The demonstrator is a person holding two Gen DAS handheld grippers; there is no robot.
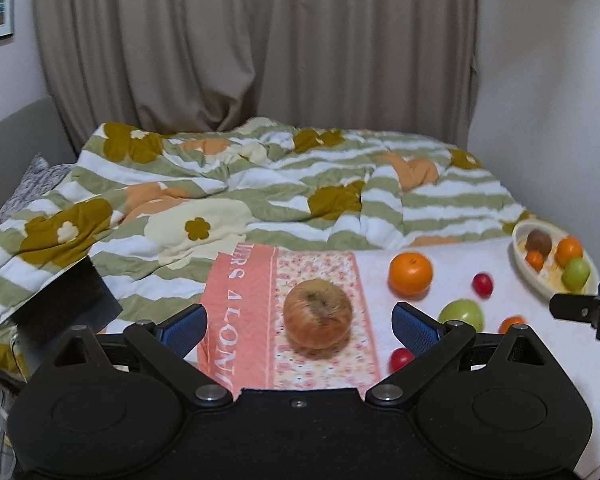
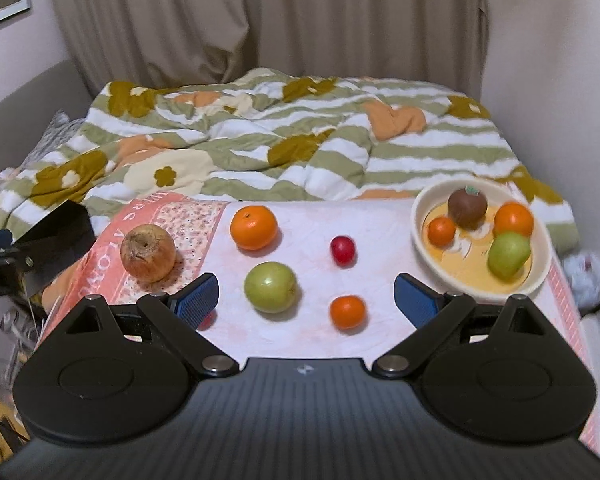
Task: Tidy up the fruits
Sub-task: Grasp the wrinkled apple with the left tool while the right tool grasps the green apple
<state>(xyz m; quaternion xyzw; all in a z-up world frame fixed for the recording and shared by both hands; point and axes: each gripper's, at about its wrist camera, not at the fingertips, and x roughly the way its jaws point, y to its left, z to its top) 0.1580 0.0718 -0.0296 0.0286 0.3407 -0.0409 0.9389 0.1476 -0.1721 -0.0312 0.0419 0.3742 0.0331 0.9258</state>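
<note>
A brown wrinkled apple (image 1: pixel 318 314) (image 2: pixel 148 253) lies on the pink patterned cloth (image 1: pixel 244 308), between the wide-spread fingers of my open left gripper (image 1: pixel 300 326). My right gripper (image 2: pixel 306 300) is open too, with a green apple (image 2: pixel 271 287) and a small orange (image 2: pixel 347 311) on the table between its fingers. Farther off lie a large orange (image 2: pixel 254 227) (image 1: pixel 410 274) and a red plum (image 2: pixel 343 250). A cream bowl (image 2: pixel 540 276) (image 1: pixel 520 268) at the right holds a kiwi (image 2: pixel 467 207), two oranges and a green pear (image 2: pixel 508 254).
A second red fruit (image 1: pixel 401 358) lies by the left gripper's right finger. A rumpled striped floral duvet (image 2: pixel 300 148) covers the bed behind the table. A dark box (image 1: pixel 70 300) sits at the table's left edge. Curtains hang behind.
</note>
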